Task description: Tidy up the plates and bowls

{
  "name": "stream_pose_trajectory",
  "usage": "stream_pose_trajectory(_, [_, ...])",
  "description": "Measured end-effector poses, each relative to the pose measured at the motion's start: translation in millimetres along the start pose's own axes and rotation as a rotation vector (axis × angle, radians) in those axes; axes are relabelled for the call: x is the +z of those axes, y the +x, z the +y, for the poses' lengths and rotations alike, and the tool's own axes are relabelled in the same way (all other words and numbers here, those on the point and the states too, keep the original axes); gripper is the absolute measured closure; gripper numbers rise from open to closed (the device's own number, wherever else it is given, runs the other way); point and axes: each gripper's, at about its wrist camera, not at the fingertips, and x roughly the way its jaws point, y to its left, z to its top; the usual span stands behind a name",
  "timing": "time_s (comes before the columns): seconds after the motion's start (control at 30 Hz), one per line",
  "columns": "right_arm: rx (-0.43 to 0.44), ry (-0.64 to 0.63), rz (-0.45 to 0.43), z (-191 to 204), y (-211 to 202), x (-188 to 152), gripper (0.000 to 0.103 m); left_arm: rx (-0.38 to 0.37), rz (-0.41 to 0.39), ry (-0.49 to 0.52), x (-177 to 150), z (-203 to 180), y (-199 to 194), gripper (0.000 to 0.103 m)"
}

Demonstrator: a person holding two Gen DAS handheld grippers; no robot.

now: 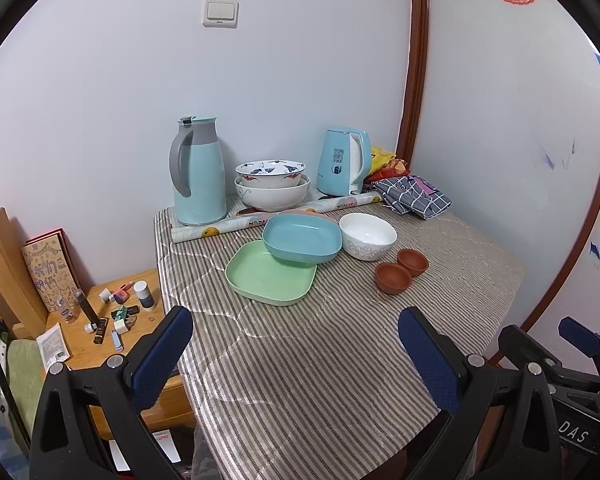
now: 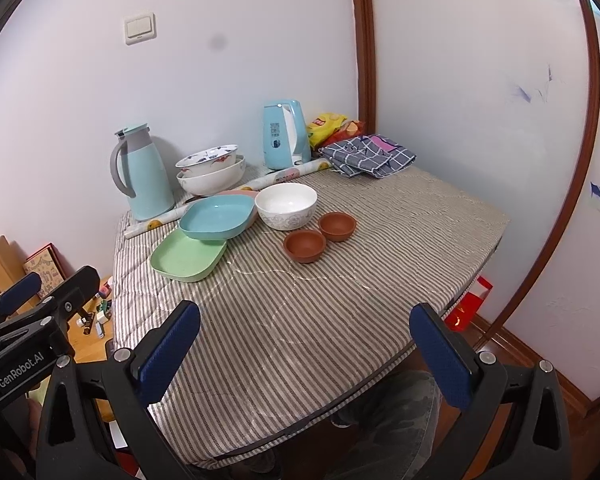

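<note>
Both tongs, left (image 1: 296, 344) and right (image 2: 305, 340), hang wide and empty over the near desk (image 2: 300, 320) edge. Dishes sit well ahead: green plate (image 1: 271, 273) forward-left under the tilted blue plate (image 1: 302, 239), nearer the left; brown cups (image 2: 320, 235) nearer the right.

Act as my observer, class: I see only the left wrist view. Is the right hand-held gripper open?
Observer: Yes. The right hand-held gripper is open and empty, above the near part of the striped tablecloth.
Operator: Is anything on the floor past the table?
Observer: A red package stands by the table's right side.
Operator: Any marking on the left hand-held gripper?
Observer: Its side label reads GenRobot.AI.
</note>
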Motion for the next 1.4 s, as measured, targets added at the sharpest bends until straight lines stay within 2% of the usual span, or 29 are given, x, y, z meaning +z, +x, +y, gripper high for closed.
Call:
stream_pose_trajectory(0.27, [0.012, 0.023, 0.019, -4, 14, 5, 0.000, 0.008, 0.024, -0.001, 3, 0, 15, 0.000])
stream_pose_trajectory(0.47, [0.012, 0.021, 0.037, -2, 36, 10, 0.000, -0.006, 0.066, -0.006, 9, 5, 42, 0.000])
stream_pose_trajectory(0.63, [0.006, 0.032, 0.072, -1, 60, 20, 0.000, 0.016, 0.093, -0.030, 17, 17, 66, 0.000])
stream_pose_trajectory(0.93, [0.049, 0.041, 0.134, 9, 112, 48, 0.001, 0.045, 0.141, -0.066, 39, 42, 113, 0.000])
stream_pose_trajectory(1.0, [0.058, 0.031, 0.145, 17, 125, 54, 0.004, 0.052, 0.149, -0.064, 43, 46, 124, 0.001])
stream_pose_trajectory(1.1, [0.068, 0.000, 0.175, 29, 148, 63, 0.013, 0.041, 0.180, -0.062, 48, 52, 144, 0.012])
stream_pose_trajectory(1.17, [0.074, -0.016, 0.190, 36, 161, 68, 0.022, 0.035, 0.190, -0.063, 51, 54, 153, 0.013])
stream_pose_trajectory(1.4, [0.104, -0.050, 0.217, 52, 198, 84, 0.032, 0.015, 0.218, -0.076, 67, 60, 189, 0.014])
